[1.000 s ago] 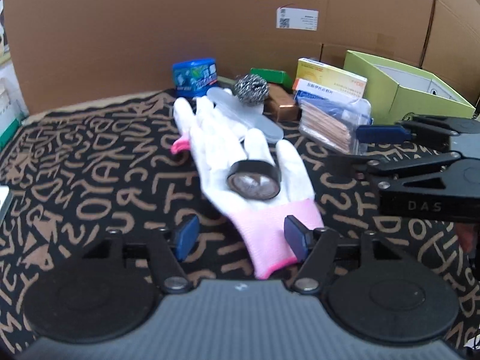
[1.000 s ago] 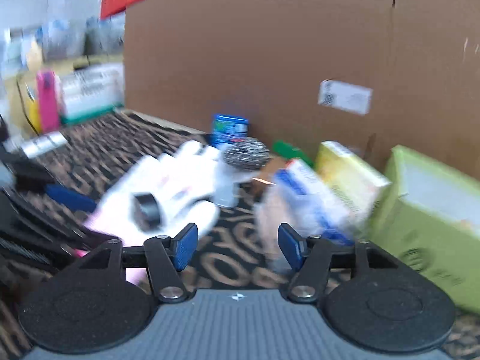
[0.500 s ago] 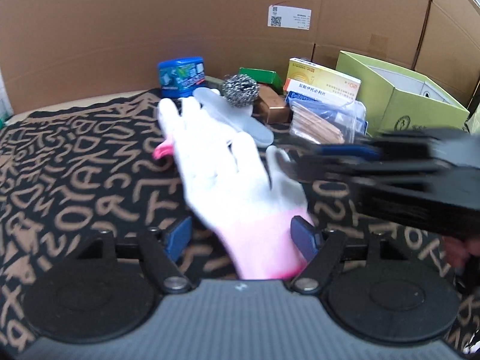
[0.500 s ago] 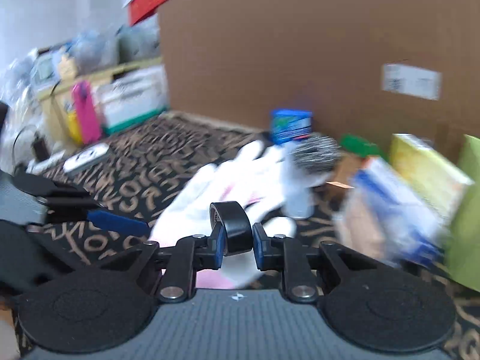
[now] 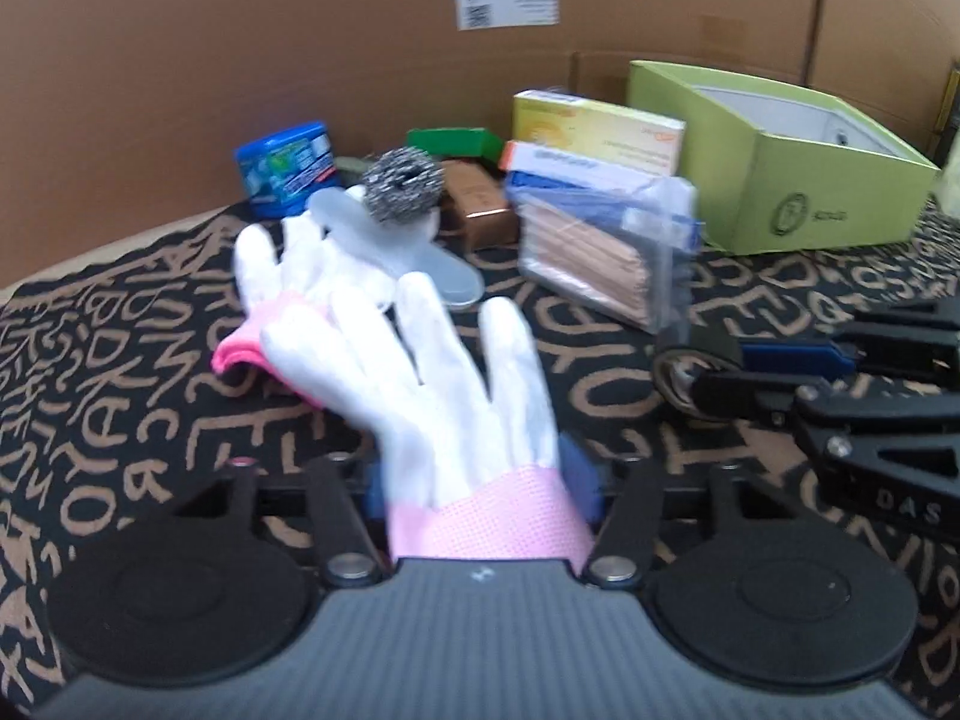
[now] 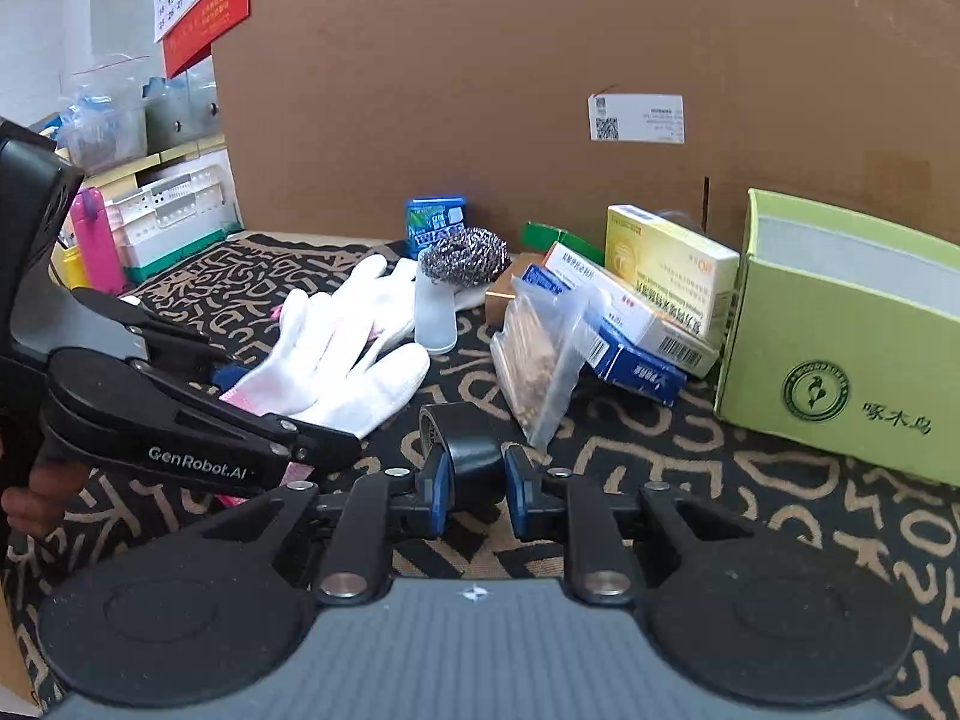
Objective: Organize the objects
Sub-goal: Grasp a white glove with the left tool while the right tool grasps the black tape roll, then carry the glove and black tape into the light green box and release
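My right gripper [image 6: 474, 489] is shut on a black tape roll [image 6: 465, 441]; it also shows in the left wrist view [image 5: 690, 372] at the right, held above the patterned cloth. A white glove with a pink cuff [image 5: 444, 384] lies in front of my left gripper [image 5: 480, 489], whose blue pads sit on either side of the cuff, closed against it. The glove also shows in the right wrist view [image 6: 342, 354]. A second glove [image 5: 270, 276] lies under it. The green open box [image 6: 852, 324] stands at the right.
At the back stand a steel scourer [image 5: 402, 183] on a clear plastic case [image 5: 414, 252], a blue tub [image 5: 285, 165], a copper box [image 5: 480, 204], medicine boxes [image 6: 666, 282] and a bag of toothpicks [image 6: 540, 354]. A cardboard wall [image 6: 540, 60] closes the back.
My right gripper closed on the tape roll lying on the glove and carried it off to the right. My left gripper moved forward and closed on the glove's cuff.
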`<action>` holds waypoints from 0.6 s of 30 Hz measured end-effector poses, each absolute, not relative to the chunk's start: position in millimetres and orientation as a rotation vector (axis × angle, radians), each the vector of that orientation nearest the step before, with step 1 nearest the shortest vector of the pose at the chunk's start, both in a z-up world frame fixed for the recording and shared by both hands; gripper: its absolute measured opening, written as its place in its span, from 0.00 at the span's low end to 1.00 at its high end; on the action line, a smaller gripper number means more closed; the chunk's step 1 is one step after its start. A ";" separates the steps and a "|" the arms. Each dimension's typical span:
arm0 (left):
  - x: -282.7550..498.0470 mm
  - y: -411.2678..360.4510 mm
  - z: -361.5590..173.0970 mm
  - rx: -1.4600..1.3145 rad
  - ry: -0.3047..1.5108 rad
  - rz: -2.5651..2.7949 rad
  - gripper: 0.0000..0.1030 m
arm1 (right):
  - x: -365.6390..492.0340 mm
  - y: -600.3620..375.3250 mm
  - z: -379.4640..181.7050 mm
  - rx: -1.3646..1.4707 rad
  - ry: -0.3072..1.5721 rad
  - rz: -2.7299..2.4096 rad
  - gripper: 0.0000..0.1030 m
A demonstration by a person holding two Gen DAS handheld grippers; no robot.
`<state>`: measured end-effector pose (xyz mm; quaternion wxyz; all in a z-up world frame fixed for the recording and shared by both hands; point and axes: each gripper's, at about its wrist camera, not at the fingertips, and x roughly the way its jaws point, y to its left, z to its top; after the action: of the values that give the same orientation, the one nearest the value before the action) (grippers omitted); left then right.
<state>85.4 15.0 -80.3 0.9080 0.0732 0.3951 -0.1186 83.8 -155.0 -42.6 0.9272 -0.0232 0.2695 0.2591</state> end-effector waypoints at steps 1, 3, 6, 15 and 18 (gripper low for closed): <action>86.2 16.4 -80.3 0.144 0.814 -0.252 0.52 | 84.3 -153.6 -43.2 -0.048 0.554 0.530 0.22; 84.4 15.7 -77.9 0.150 0.814 -0.265 0.37 | 85.4 -150.2 -44.1 -0.053 0.557 0.530 0.22; 82.2 13.4 -77.7 0.172 0.806 -0.265 0.34 | 88.8 -146.4 -47.5 -0.063 0.575 0.536 0.22; 77.6 16.6 -62.7 0.099 0.784 -0.276 0.09 | 82.4 -144.9 -38.6 -0.062 0.537 0.536 0.21; 76.1 10.8 -39.8 0.073 0.731 -0.309 0.09 | 77.3 -156.8 -19.7 -0.030 0.490 0.514 0.21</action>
<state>76.1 10.8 -39.8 0.9216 0.0355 0.3559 -0.1506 77.3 -156.8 -19.7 0.9375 -0.0148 0.2399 0.2515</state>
